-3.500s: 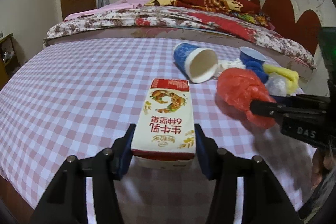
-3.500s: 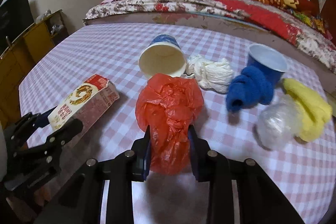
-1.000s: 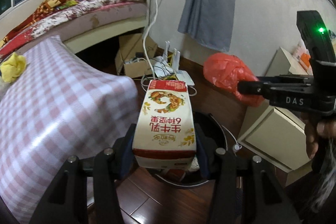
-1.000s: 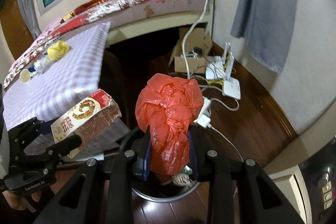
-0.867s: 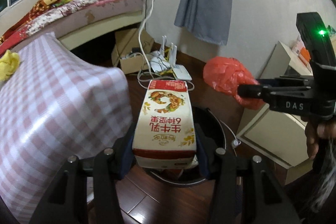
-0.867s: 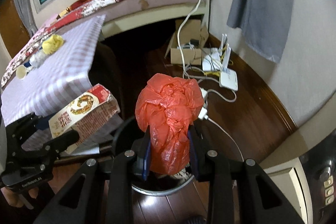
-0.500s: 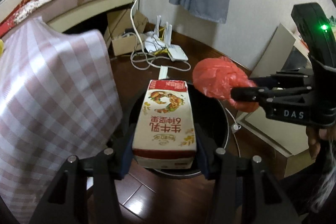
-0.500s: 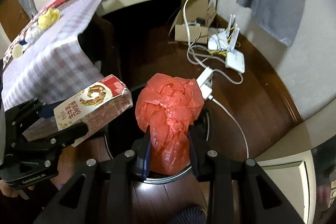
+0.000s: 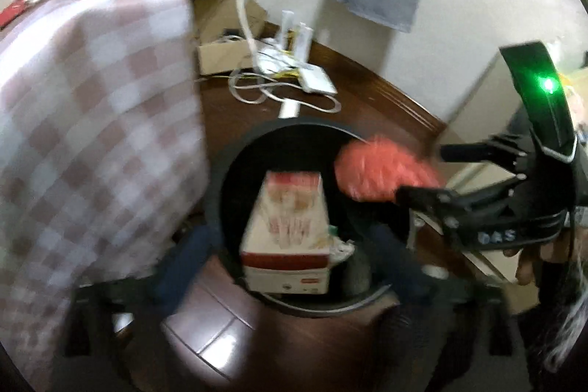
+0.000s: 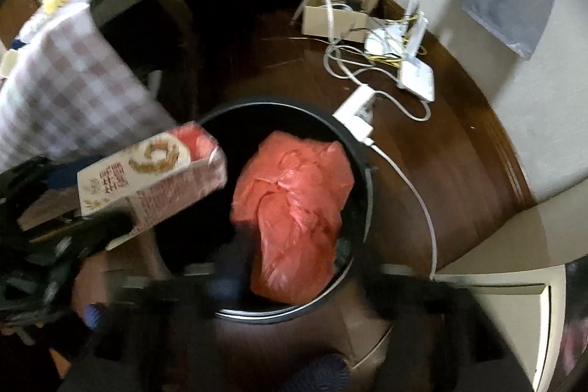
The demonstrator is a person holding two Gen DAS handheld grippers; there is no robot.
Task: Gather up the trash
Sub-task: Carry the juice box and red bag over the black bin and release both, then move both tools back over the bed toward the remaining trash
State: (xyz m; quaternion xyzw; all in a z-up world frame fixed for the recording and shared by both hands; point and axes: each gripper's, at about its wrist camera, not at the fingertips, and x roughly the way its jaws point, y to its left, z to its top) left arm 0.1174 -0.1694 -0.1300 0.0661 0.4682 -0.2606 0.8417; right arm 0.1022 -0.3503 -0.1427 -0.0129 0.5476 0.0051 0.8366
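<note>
A round black trash bin (image 9: 257, 142) (image 10: 362, 171) stands on the dark wood floor. Both grippers are over its mouth and both views are motion-blurred. My left gripper (image 9: 286, 256) has its jaws spread wide, and the red-and-white milk carton (image 9: 284, 226) (image 10: 150, 179) hangs loose between them over the bin. My right gripper (image 10: 294, 281) also has its jaws spread, and the red plastic bag (image 10: 294, 215) (image 9: 382, 171) is free of them, inside the bin's rim.
The table with the pink checked cloth (image 9: 92, 135) (image 10: 70, 90) hangs close to the left of the bin. Routers, a power strip (image 10: 354, 114) and white cables (image 9: 257, 87) lie on the floor behind it. A pale cabinet (image 10: 496, 281) stands to the right.
Both grippers have swung from the table to above the bin and tilted down. Both have opened within the last half second, and the carton and the red bag are dropping free.
</note>
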